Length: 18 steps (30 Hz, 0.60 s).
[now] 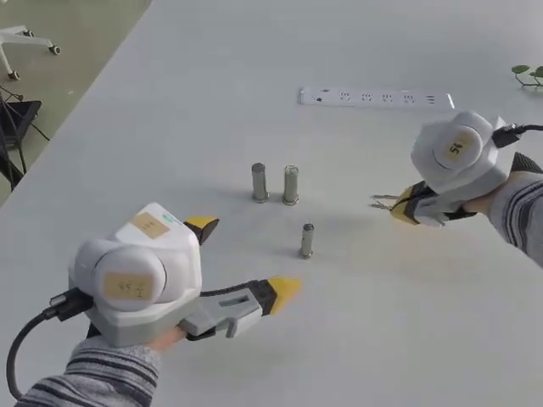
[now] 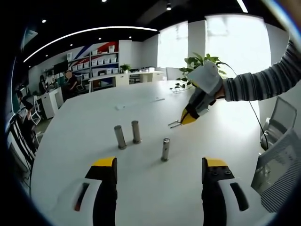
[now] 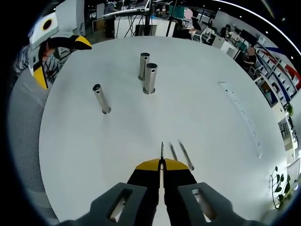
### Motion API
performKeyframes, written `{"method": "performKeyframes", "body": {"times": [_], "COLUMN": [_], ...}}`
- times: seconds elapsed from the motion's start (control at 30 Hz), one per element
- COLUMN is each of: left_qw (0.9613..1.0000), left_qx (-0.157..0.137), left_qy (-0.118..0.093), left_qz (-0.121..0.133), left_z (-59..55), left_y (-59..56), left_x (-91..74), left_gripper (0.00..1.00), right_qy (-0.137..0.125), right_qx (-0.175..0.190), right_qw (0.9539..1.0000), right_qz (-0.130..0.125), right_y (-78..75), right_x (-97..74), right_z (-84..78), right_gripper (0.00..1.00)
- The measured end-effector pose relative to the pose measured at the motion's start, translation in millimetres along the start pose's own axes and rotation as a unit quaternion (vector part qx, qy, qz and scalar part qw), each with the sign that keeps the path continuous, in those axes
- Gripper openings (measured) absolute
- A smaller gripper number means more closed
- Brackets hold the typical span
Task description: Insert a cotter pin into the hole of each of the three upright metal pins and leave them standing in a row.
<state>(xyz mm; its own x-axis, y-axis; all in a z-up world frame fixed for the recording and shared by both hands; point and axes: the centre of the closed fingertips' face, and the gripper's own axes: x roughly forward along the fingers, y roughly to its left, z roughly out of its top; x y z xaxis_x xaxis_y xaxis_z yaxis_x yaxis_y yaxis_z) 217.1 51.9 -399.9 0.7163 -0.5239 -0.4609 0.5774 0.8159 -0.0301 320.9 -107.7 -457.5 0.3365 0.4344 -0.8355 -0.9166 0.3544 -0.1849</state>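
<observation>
Three upright metal pins stand on the white table: two close together (image 1: 260, 182) (image 1: 290, 185) and a thinner one (image 1: 306, 241) nearer to me. My left gripper (image 1: 244, 257) hovers open at the lower left, short of the pins (image 2: 165, 149), with nothing between its jaws (image 2: 160, 162). My right gripper (image 1: 405, 206) is at the right, shut on a thin cotter pin (image 3: 162, 149) that sticks out past its tips (image 3: 161, 165). Two more cotter pins (image 3: 181, 153) lie on the table just beyond it. The pins (image 3: 149, 77) stand well ahead of it.
A white power strip (image 1: 373, 97) lies across the far side of the table. Plant leaves (image 1: 530, 75) show at the far right edge. An office chair base (image 1: 21, 38) stands on the floor past the table's left edge.
</observation>
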Motion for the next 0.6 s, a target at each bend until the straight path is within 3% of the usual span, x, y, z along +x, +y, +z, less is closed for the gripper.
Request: {"method": "performKeyframes", "body": {"times": [0.23, 0.5, 0.6], "left_qw": [0.9997, 0.9987, 0.9977], "left_qx": [-0.002, -0.009, -0.030], "left_qy": [-0.007, -0.022, -0.024], "left_qz": [-0.023, -0.044, -0.056], "left_z": [10.1, 30.2, 35.0], "left_y": [-8.5, -14.7, -18.0], "left_x": [3.4, 8.4, 13.0], "left_gripper": [0.61, 0.49, 0.43], "right_qy": [-0.055, -0.114, -0.125], "right_qx": [-0.026, -0.083, -0.106], "right_qw": [0.9981, 0.9899, 0.9864], "right_qz": [-0.004, -0.010, -0.014], "right_y": [13.1, 31.5, 37.1], "right_x": [-18.8, -40.8, -45.2], "right_z": [29.4, 65.3, 73.3], "right_gripper": [0.00, 0.00, 0.00]}}
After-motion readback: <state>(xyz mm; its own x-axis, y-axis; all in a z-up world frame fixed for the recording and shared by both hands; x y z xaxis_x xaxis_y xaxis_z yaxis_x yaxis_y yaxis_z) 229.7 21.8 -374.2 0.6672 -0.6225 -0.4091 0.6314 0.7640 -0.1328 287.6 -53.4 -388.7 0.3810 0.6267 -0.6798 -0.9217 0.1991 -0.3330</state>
